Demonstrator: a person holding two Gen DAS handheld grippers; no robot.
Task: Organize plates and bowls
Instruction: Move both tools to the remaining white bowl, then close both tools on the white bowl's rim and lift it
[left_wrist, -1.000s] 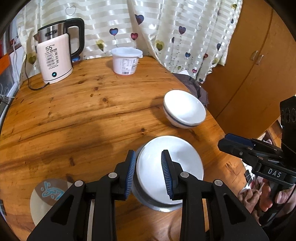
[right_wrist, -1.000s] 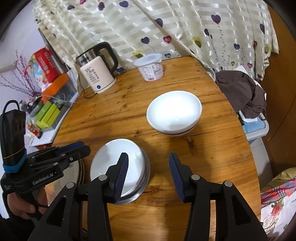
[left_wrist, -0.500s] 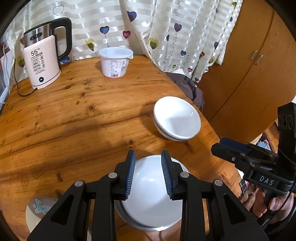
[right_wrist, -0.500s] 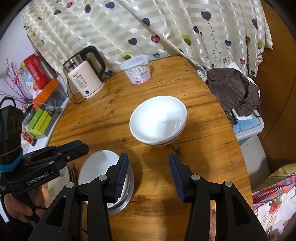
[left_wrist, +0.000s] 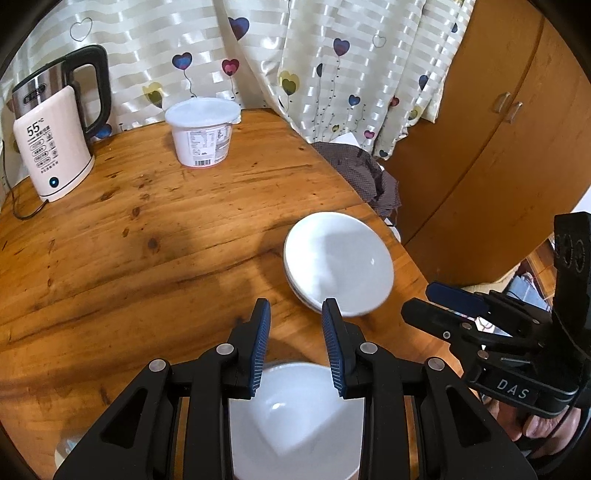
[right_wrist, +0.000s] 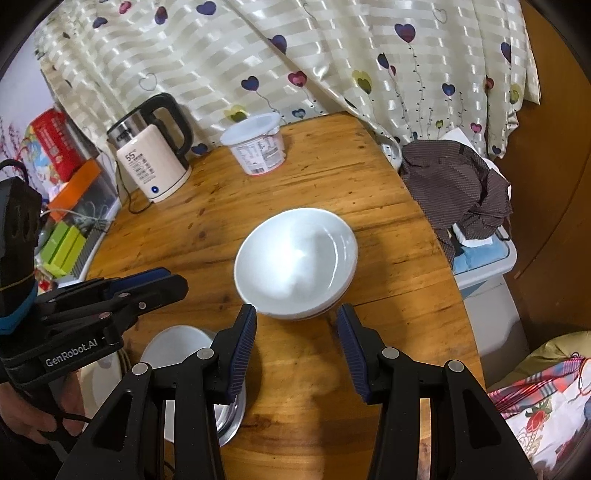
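White stacked ceramic bowls (right_wrist: 295, 258) sit mid-frame on the round wooden table (right_wrist: 332, 177), just above the open, empty right claw (right_wrist: 295, 350). The left claw (left_wrist: 295, 343), also open and empty, hangs over another white bowl (left_wrist: 291, 417) at bottom centre.

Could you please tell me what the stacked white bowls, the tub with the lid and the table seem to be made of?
Stacked white bowls: probably glazed ceramic, given the glossy highlights and smooth rims.
Lidded tub: likely thin plastic, matte white with a printed label and barcode.
Table: wood with visible grain, knots and board seams, and a slightly shiny varnish.
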